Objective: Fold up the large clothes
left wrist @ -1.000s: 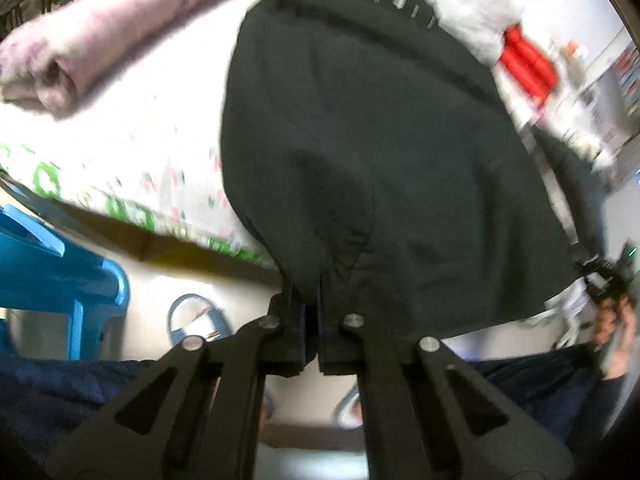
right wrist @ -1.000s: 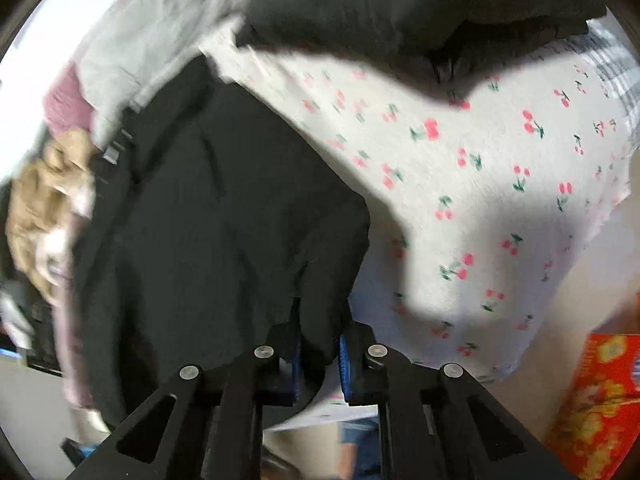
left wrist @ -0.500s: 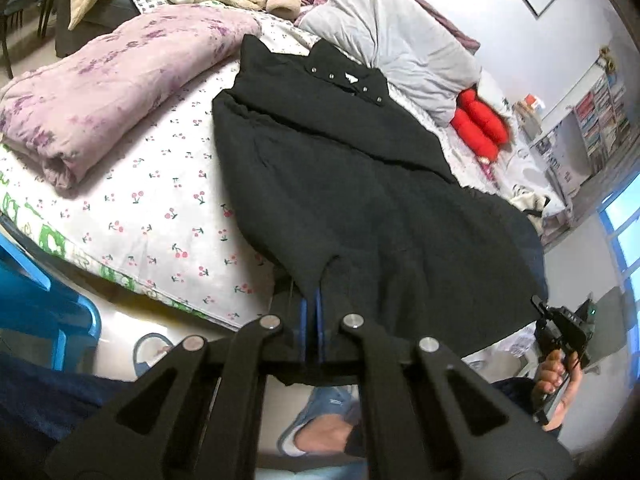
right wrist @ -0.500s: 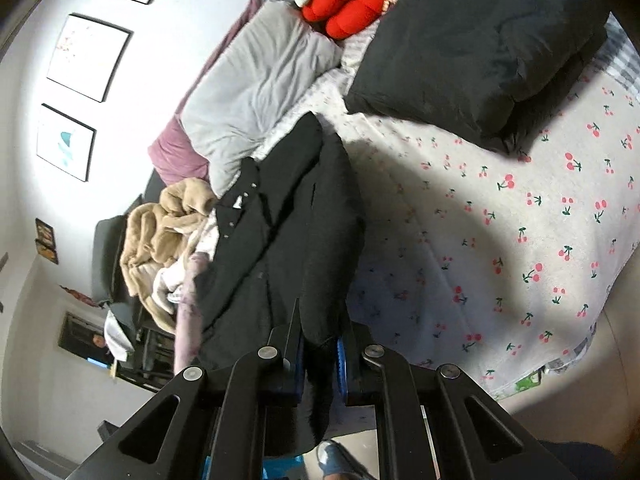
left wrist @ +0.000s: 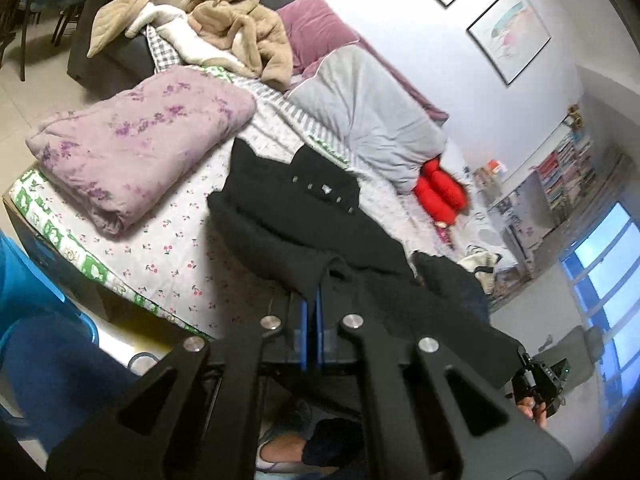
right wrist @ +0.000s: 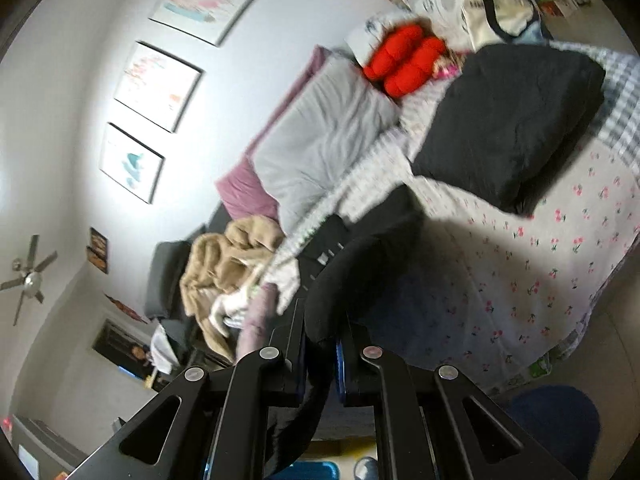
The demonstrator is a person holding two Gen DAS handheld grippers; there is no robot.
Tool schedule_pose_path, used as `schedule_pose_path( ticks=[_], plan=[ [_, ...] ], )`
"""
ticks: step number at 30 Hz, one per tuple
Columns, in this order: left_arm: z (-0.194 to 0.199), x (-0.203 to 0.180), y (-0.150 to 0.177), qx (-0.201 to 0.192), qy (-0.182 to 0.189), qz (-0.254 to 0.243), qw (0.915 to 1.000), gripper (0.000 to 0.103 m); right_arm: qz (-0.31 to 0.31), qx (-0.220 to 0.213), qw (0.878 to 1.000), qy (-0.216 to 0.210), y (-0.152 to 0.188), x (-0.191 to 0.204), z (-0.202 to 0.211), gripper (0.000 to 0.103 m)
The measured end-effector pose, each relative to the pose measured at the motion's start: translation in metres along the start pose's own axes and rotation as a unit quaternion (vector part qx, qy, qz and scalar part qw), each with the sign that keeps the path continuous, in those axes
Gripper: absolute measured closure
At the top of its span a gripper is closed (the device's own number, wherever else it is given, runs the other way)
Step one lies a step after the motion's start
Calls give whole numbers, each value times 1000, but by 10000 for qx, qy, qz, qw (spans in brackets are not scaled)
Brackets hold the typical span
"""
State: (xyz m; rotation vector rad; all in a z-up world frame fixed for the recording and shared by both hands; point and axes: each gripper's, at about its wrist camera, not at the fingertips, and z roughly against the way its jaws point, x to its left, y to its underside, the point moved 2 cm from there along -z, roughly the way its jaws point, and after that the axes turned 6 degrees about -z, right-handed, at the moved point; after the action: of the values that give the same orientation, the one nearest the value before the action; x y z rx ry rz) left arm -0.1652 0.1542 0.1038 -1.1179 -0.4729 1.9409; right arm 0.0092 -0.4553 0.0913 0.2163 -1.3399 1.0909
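Observation:
A large black coat [left wrist: 320, 216] lies with its collar end on the cherry-print bed [left wrist: 172, 248]; its lower edge hangs lifted toward me. My left gripper [left wrist: 311, 300] is shut on that hem, blue pads pinching the black cloth. In the right wrist view the same black coat [right wrist: 360, 256] rises in a fold from the bed, and my right gripper [right wrist: 324, 336] is shut on a thick bunch of it. The other hand-held gripper [left wrist: 540, 380] shows at the lower right of the left wrist view, with the taut hem stretched between both.
A folded lilac quilt [left wrist: 136, 144], a tan blanket heap [left wrist: 224, 12], a grey pillow [left wrist: 372, 120] and red cushions [left wrist: 440, 192] lie on the bed. A black duvet [right wrist: 508, 120] lies at the right. A blue plastic chair [left wrist: 28, 280] stands left; shoes [left wrist: 280, 444] are below.
Both grippers have risen and tilted up, lifting the coat's lower edge off the bed front; the views now take in the headboard wall and pictures. Both grips held.

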Motion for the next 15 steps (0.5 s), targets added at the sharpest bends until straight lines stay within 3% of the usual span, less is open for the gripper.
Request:
schedule_pose_path(
  ticks=[5,9,15],
  plan=[
    [-24,12,-19,46,-125,198,9997,99,63,14,10000,41,-10,7,-15,93],
    [-58,21,-48,84,-195,456,9987,99,-228,153,9994,-227,-33,7,-64,92],
    [-135,27,-118,222,-567,757,9953,98,-515,121,9984,-193,-82,14,-160,90]
  ],
)
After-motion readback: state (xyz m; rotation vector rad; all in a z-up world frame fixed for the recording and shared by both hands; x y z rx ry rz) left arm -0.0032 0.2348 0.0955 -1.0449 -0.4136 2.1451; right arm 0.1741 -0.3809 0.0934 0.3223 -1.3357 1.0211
